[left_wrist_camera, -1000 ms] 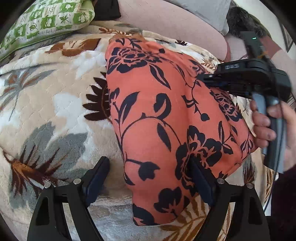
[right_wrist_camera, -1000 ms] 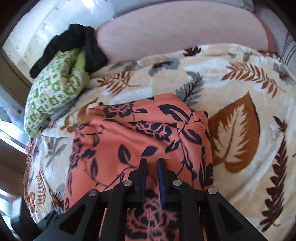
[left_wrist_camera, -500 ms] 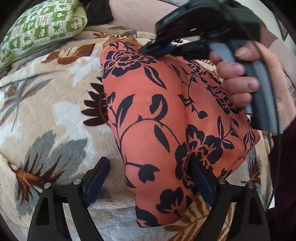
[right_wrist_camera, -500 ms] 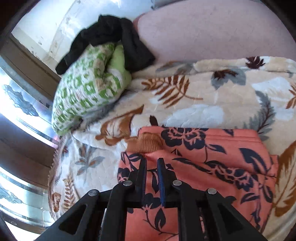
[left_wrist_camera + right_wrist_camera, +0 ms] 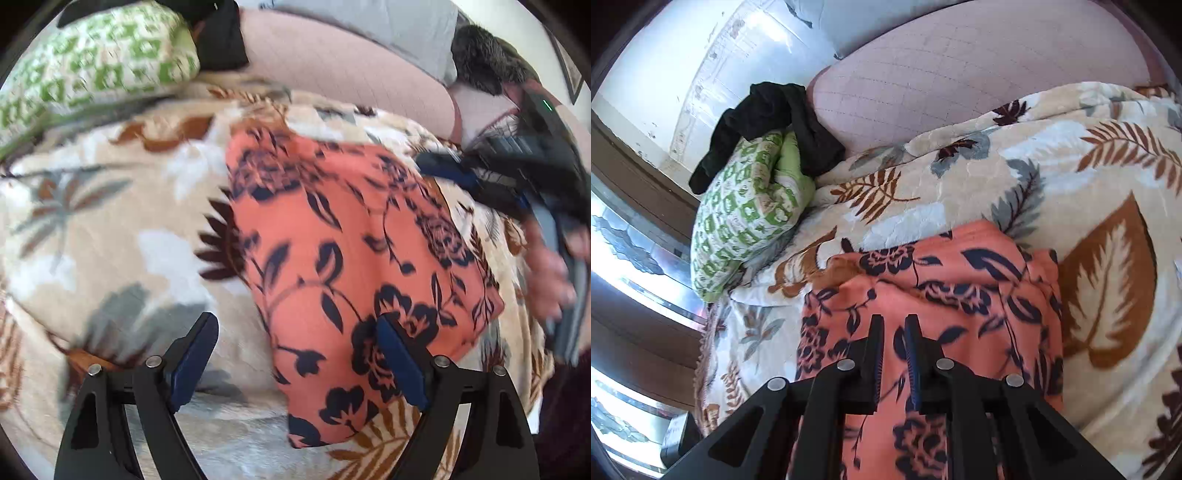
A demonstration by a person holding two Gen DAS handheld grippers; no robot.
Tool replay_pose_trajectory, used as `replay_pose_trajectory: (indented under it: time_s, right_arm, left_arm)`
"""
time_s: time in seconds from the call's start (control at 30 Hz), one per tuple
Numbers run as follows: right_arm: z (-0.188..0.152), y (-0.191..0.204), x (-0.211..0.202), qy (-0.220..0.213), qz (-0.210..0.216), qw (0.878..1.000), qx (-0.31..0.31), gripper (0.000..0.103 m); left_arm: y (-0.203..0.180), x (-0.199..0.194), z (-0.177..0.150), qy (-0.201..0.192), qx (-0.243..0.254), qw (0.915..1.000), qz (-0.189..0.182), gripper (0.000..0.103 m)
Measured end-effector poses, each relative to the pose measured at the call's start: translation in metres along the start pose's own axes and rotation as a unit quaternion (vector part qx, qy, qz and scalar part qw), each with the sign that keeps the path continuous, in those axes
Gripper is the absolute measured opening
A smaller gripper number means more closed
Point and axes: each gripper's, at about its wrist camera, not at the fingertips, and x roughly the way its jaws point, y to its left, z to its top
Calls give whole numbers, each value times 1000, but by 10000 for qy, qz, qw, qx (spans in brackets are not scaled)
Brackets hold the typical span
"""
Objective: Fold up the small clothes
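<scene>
An orange garment with a dark floral print [image 5: 343, 258] is lying folded on a leaf-patterned blanket [image 5: 110, 240] covering the bed. The left hand-held gripper [image 5: 295, 354] is hovering over the garment's near edge with its jaws standing wide and nothing between them. The right hand-held gripper [image 5: 894, 354] is pointing down at the garment with its jaws nearly together, a narrow gap showing and no cloth pinched. A green-patterned pillow [image 5: 746, 218] is sitting at the blanket's far corner, with a black cloth [image 5: 768, 122] draped over it.
</scene>
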Motion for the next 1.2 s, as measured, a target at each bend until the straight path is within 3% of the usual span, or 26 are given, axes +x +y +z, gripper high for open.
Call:
replay_pose_trajectory:
  time_s: [0.07, 0.17, 0.3, 0.37, 0.5, 0.83, 1.2]
  right_arm:
    - [-20, 4, -21, -17, -10, 10000, -22, 14]
    - [-52, 12, -34, 60, -346, 9994, -59, 14]
    - [-92, -3, -21, 478, -780, 9958, 75, 14]
    - [-106, -9, -20, 191, -611, 9979, 33, 14]
    - [-104, -8, -21, 236, -631, 9977, -123, 13]
    - [-98, -16, -18, 387, -380, 9984, 142, 14]
    - [-99, -14, -17, 373, -431, 9984, 39, 13]
  left_arm:
    - [1, -9, 4, -185, -2, 9993, 316, 88]
    - [1, -11, 5, -309, 102, 9965, 769, 88]
    - [1, -6, 2, -281, 171, 9952, 918, 88]
    - [0, -3, 2, -296, 217, 9947, 963, 88]
    - [-4, -2, 1, -316, 229, 9943, 992, 89]
    - [-8, 1, -1, -358, 296, 9924, 1137, 90]
    - [-9, 2, -2, -377, 258, 9922, 1163, 91]
